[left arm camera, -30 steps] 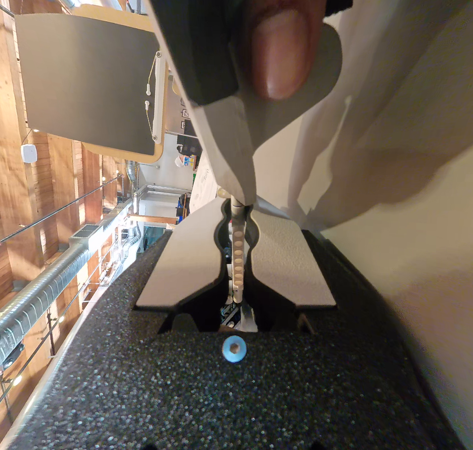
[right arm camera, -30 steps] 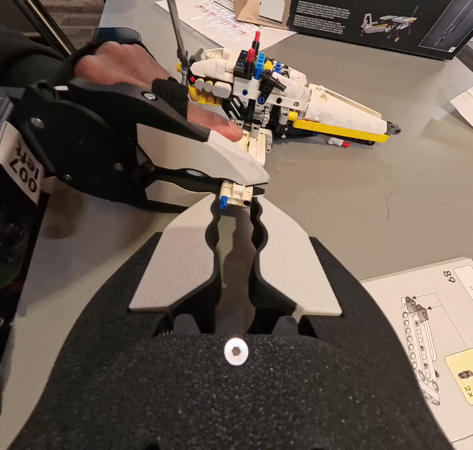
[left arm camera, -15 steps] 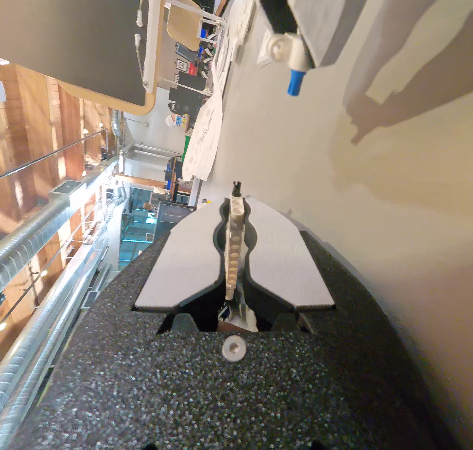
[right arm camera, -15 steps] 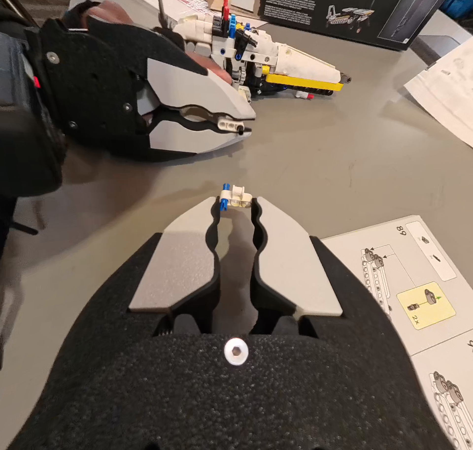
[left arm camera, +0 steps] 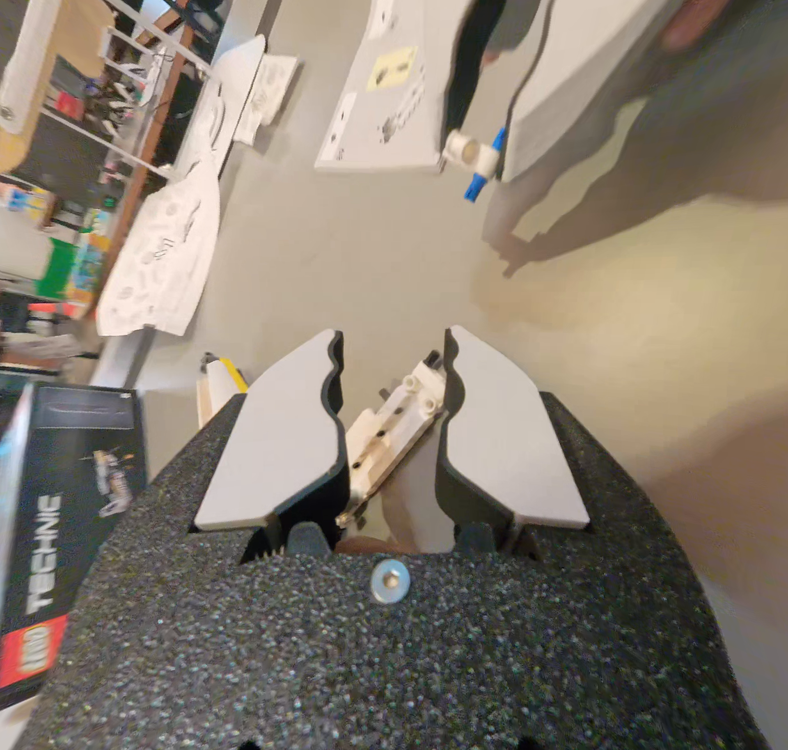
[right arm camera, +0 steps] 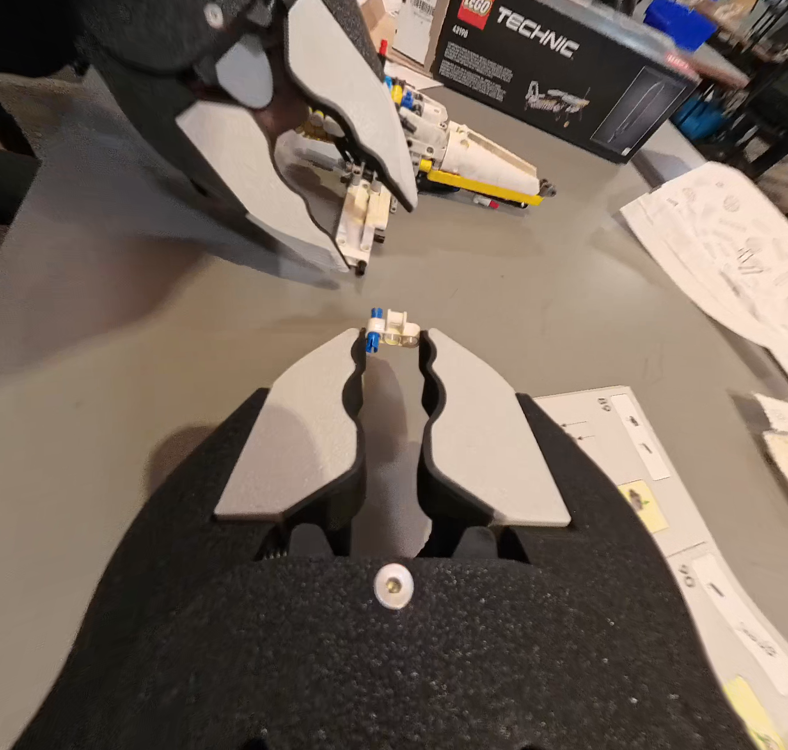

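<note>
My left gripper (left arm camera: 392, 337) is open. A white beam assembly (left arm camera: 396, 426) with black pins lies slanted between its fingers, leaning on the right finger (left arm camera: 503, 409) and clear of the other. In the right wrist view the left gripper (right arm camera: 379, 234) stands at the upper left with the assembly (right arm camera: 362, 222) against its lower finger, low over the grey table (right arm camera: 490, 294). My right gripper (right arm camera: 392, 335) is shut on a small white connector with a blue pin (right arm camera: 394, 328), held at the fingertips. The connector also shows in the left wrist view (left arm camera: 469, 156).
A white and yellow brick-built aircraft (right arm camera: 477, 162) lies behind the left gripper. A black set box (right arm camera: 533, 60) stands at the back. An open instruction booklet (right arm camera: 618, 452) lies at the right, with loose printed sheets (right arm camera: 725, 239) farther right. One gripper's finger ends stand about 7 cm off the other's.
My left gripper was shut on the white beam and has now opened, so the beam rests loose against one finger. Both grippers have drawn apart; the right one kept the connector.
</note>
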Demonstrator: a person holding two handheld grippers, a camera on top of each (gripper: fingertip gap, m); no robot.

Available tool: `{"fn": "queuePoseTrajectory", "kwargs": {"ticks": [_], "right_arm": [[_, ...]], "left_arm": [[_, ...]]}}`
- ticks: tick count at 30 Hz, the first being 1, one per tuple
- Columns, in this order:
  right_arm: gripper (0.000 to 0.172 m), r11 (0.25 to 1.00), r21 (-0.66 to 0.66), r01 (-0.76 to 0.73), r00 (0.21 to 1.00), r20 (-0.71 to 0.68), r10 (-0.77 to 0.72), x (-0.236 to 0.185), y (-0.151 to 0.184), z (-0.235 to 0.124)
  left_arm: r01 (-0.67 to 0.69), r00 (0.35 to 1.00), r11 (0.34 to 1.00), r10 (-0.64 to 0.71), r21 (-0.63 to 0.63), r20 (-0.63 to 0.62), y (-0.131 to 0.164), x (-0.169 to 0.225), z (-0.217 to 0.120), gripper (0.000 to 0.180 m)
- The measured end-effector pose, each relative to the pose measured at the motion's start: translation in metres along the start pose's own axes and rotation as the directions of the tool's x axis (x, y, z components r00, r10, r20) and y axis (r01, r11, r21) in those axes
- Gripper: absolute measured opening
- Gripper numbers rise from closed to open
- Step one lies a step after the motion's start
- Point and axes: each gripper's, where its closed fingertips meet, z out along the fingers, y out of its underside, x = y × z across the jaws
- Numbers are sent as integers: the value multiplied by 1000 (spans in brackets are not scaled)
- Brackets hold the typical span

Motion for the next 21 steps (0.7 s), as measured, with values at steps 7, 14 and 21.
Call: {"fn": "queuePoseTrajectory", "kwargs": {"ticks": [7,14,21], "right_arm": [[23,977,133,168,986,-45,-163,2,-16,-17],[23,939,251,235,971,-93,-218,3,-27,-36],[23,928,281,246,969,-70,-236,-1,-29,-40]], "left_arm": [[511,806,848,-415,141,-423,-63,22,-15,42],[734,524,679,-543,25,-657,-91,28,-16,37],[827,313,559,-551,-64,-774,-104,31,-20,21]]}}
